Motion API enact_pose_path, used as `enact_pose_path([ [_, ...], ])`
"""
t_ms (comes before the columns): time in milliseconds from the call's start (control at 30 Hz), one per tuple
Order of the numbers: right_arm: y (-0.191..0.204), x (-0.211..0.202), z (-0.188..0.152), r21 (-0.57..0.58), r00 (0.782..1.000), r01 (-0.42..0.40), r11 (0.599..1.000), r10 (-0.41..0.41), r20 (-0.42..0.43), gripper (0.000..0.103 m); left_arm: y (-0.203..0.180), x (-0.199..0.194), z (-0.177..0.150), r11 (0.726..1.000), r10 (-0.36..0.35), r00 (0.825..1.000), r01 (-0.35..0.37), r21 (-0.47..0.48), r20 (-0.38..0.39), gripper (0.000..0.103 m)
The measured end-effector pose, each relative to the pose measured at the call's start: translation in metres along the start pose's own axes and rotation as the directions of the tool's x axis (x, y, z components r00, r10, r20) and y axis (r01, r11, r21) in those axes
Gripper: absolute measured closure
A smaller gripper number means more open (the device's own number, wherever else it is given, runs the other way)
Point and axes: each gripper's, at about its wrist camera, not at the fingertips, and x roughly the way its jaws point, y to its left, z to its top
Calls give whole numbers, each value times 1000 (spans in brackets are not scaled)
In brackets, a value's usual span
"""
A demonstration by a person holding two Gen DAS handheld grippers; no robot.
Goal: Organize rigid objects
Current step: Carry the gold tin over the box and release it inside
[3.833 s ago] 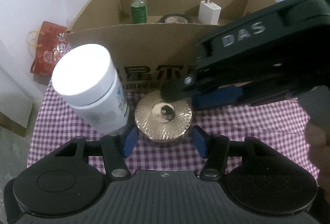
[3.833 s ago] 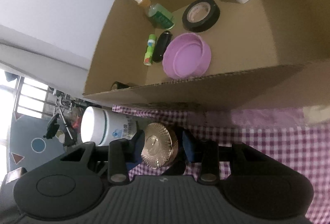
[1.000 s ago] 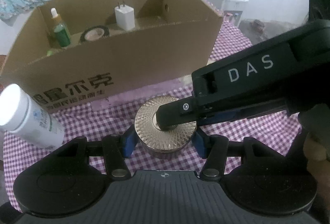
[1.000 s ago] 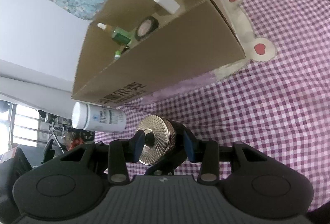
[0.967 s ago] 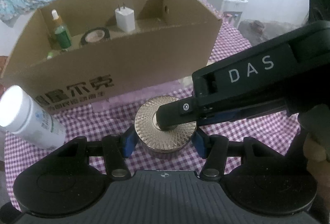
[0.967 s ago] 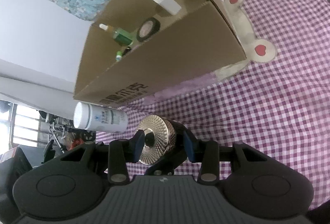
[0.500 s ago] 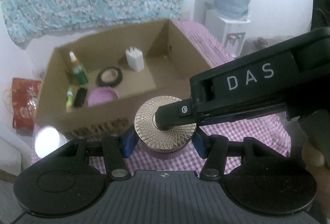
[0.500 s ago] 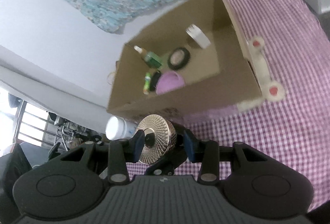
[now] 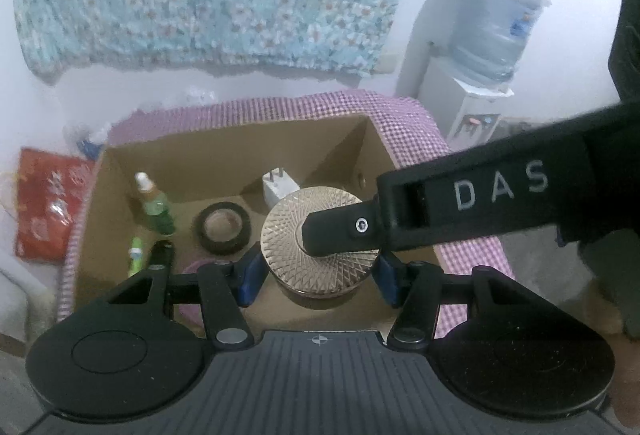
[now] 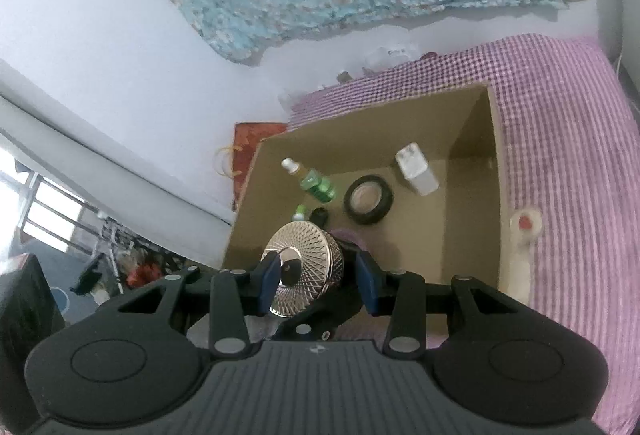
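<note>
**Gold jar held over the box by both grippers**

The gold jar [image 9: 318,253] hangs in the air above the open cardboard box [image 9: 224,139], clamped from two directions at once. The left gripper [image 9: 318,277] grasps it by the sides: its blue pads [image 9: 250,277] press on the jar's round wall to left and right, with the faceted lid facing up toward the camera. The right gripper [image 10: 316,275] comes in across the lid from the right in the left wrist view; one of its black fingers [image 9: 340,231] lies on the middle of the lid. In the right wrist view the jar [image 10: 304,267] sits on edge between that gripper's blue pads [image 10: 268,277], one on the lid's centre knob, the other behind the jar at its base, so this gripper clenches it top to bottom.

Below and beyond the jar, on the box floor, lie a green dropper bottle [image 9: 156,211] near the far left corner, a roll of black tape [image 9: 222,229] beside it, a white charger [image 10: 416,173] upright toward the back wall, a small green tube [image 9: 136,259] and a black object [image 9: 162,253] by the left wall, and a purple bowl [image 9: 192,273] mostly hidden behind the left gripper. The box stands on a purple checked cloth [image 10: 568,139]. A red bag [image 9: 48,203] lies left of the box, and a water dispenser [image 9: 480,75] stands against the wall at right.
</note>
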Motion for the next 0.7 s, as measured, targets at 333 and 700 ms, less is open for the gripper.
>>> enact_pose_path([
  [333,-31,72,58,-83,977,127,988,-140,-164,58,18,91,25,987,-51,990,30,-158,-134,48],
  [700,-34,109,69,-274,941,224,935,-281,-189,58,23,130,27,956,-88,982,36,-292,-166,47],
])
